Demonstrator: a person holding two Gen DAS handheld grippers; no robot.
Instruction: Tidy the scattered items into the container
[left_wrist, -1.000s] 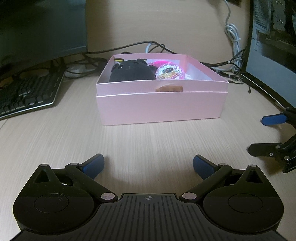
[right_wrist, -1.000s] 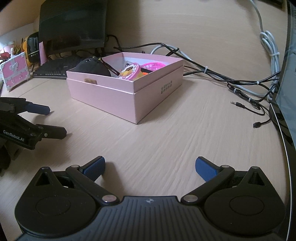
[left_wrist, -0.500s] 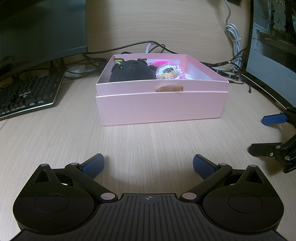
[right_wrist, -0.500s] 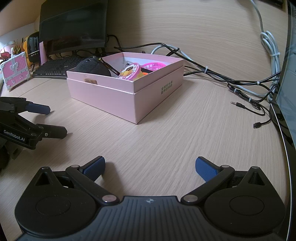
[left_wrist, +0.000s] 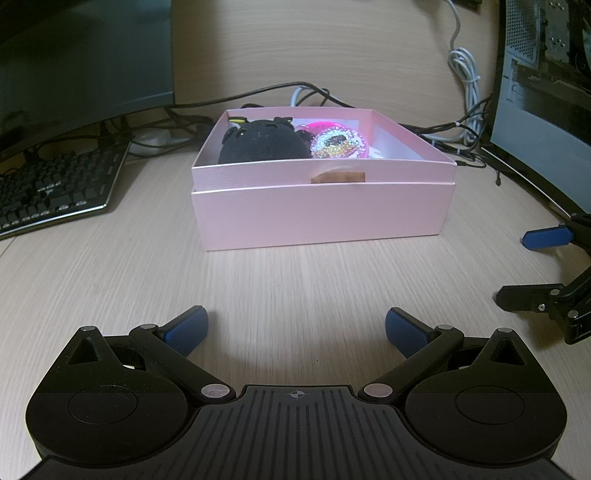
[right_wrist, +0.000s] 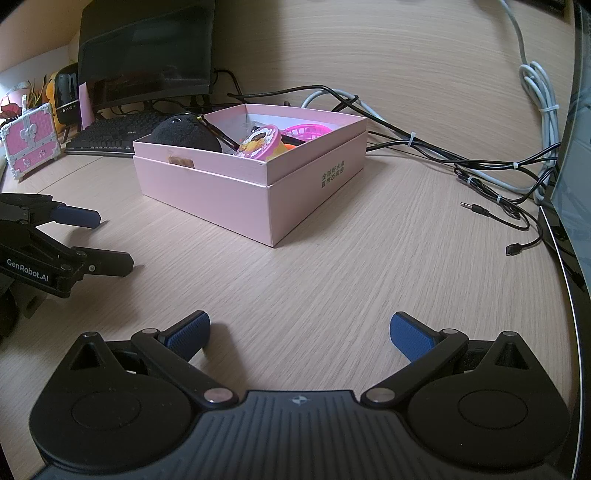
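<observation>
The left gripper (left_wrist: 296, 328) is spread wide with nothing between its blue pads (left_wrist: 186, 328), low over the desk (left_wrist: 295, 280); the right gripper (right_wrist: 300, 332) is likewise spread and empty, set just beside it, its fingers showing at the right edge of the left view. Both face the box (left_wrist: 321, 210), a pink one with its lid off and nested under it, standing on the bare pale wood-grain desk ahead of the left gripper and ahead and to the left of the right one, well apart from both. In the box lie a black plush (left_wrist: 264, 144) on the left, a round glittery pink case (left_wrist: 340, 144) touching it, a pink basket (right_wrist: 306, 132) behind, and a thin dark stick (right_wrist: 216, 133) leaning by the plush; a strip of brown tape (left_wrist: 338, 177) sits on the front wall. The wall behind is the same pale wood. To the left stand a monitor (left_wrist: 85, 59) and a black keyboard (left_wrist: 55, 188), farther left a small pink chest (right_wrist: 29, 142). Behind and to the right of the box run black and white cables (right_wrist: 480, 170), their loose plugs lying on the desk, and a dark screen (left_wrist: 546, 147) edges the right side. The desk between grippers and box holds no object.
</observation>
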